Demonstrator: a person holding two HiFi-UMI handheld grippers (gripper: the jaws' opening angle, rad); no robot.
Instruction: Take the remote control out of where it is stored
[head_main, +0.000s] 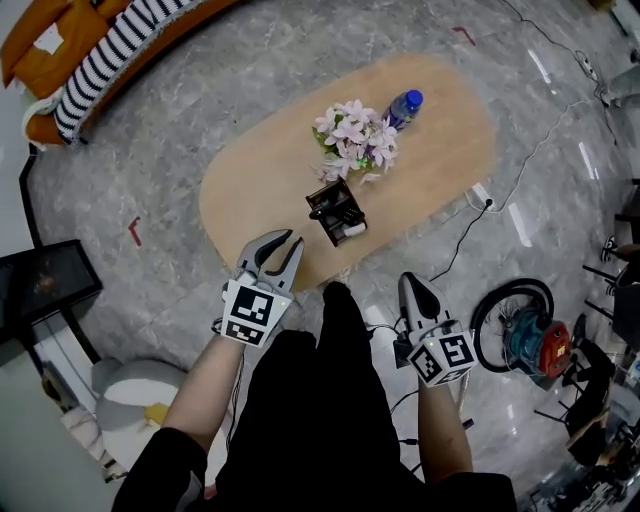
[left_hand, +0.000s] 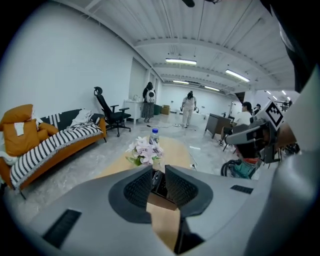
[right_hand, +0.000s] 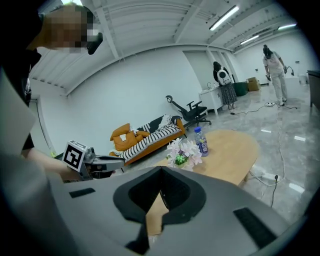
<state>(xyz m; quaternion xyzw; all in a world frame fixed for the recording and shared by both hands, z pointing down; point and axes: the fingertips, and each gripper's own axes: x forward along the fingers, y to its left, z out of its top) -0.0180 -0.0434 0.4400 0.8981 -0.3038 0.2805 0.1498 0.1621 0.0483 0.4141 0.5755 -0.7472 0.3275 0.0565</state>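
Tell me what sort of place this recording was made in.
Probably a large open workspace or lab with a mock living-room corner: an orange sofa and an oval coffee table sit in front, while an office chair and ceiling strip lights fill the hall beyond.

In the middle of the head view, the black holder (head_main: 337, 212) on the tabletop (head_main: 250, 190) is too small to tell its contents apart. In the left gripper view, the left claw (left_hand: 159, 176) hides most of it. The upper left edge of the head view cuts off the sofa (head_main: 45, 65).
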